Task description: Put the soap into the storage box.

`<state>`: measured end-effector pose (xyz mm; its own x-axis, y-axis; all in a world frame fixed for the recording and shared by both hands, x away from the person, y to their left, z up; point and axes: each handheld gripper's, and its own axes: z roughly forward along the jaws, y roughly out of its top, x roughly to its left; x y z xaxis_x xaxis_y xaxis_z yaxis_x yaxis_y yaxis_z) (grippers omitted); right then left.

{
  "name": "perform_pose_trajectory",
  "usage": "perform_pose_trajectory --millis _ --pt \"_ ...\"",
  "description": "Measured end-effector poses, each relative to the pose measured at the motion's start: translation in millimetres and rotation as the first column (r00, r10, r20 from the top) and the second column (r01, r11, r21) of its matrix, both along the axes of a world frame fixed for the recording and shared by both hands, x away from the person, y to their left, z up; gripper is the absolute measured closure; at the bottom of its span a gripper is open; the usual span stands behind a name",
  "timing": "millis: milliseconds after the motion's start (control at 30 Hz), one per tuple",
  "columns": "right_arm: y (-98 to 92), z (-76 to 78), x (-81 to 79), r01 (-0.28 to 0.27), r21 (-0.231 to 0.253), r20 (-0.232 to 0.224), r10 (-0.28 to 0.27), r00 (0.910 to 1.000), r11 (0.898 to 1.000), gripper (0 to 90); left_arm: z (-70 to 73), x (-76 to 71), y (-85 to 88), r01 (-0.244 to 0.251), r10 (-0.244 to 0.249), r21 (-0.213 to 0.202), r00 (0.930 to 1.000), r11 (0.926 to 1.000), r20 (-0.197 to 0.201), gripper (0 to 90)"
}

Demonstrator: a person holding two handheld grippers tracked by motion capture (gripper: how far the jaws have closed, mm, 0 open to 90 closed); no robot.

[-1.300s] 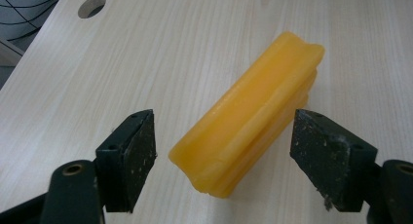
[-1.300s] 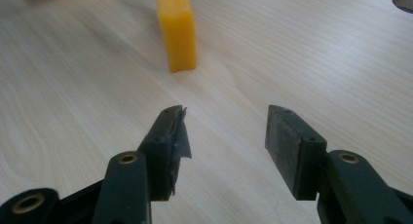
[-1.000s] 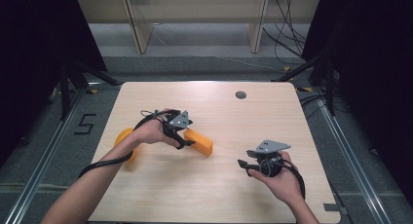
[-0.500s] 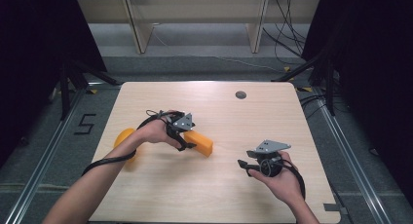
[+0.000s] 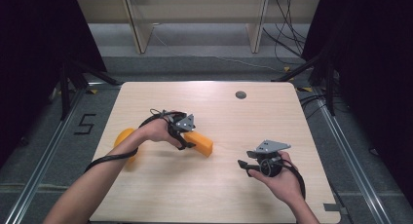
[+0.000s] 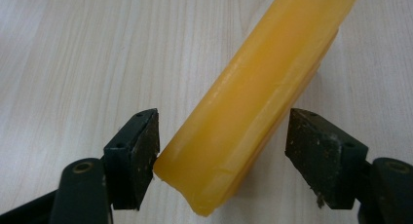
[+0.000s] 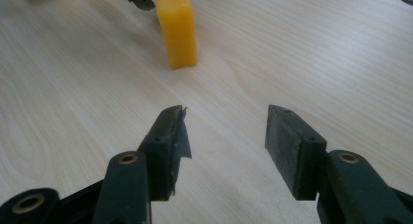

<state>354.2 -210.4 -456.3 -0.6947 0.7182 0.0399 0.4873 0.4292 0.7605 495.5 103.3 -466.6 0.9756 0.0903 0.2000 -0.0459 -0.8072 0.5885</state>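
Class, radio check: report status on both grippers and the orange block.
Left gripper closing around orange block, one side touching, other apart. Right gripper open, empty. Block flat on table. Nothing in the way.

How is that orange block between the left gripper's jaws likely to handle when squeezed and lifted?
The orange block looks solid with flat sides, so it probably stays stiff and won't roll. Its glossy, waxy surface may be slippery against the pads. The left gripper, whose jaws have just been closing, straddles one end, so the block may swing or tilt on lifting.
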Motion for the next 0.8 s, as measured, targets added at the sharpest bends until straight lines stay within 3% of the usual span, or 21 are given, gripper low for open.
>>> perform_pose_trajectory --millis 233,267,400,600,800 --pt "0.6 0.3 -1.8 0.017 0.007 -0.021 -0.016 0.9996 1.000 49.3 -4.1 0.1 -1.1 -0.006 0.006 0.026 1.0000 0.9996 0.005 30.9" --pt "0.0 0.3 -1.1 0.014 0.004 -0.016 -0.014 0.9998 1.000 49.3 -2.0 0.3 -1.3 -0.011 0.010 0.056 0.9999 0.9984 0.010 31.2" --pt "0.2 0.0 -0.1 0.000 0.000 -0.003 0.000 1.0000 1.000 49.3 -0.5 -1.1 -2.2 -0.020 0.019 0.080 0.9998 0.9966 0.011 33.5" --pt "0.2 0.5 -1.4 0.018 0.004 -0.020 -0.018 0.9997 1.000 49.3 1.8 -3.9 -2.9 -0.060 0.061 0.102 0.9981 0.9930 -0.010 38.4" --pt "0.1 0.1 -0.1 0.003 -0.003 -0.005 -0.003 1.0000 1.000 49.3 6.1 -6.3 -1.8 -0.077 0.084 0.158 0.9958 0.9845 -0.037 46.1"
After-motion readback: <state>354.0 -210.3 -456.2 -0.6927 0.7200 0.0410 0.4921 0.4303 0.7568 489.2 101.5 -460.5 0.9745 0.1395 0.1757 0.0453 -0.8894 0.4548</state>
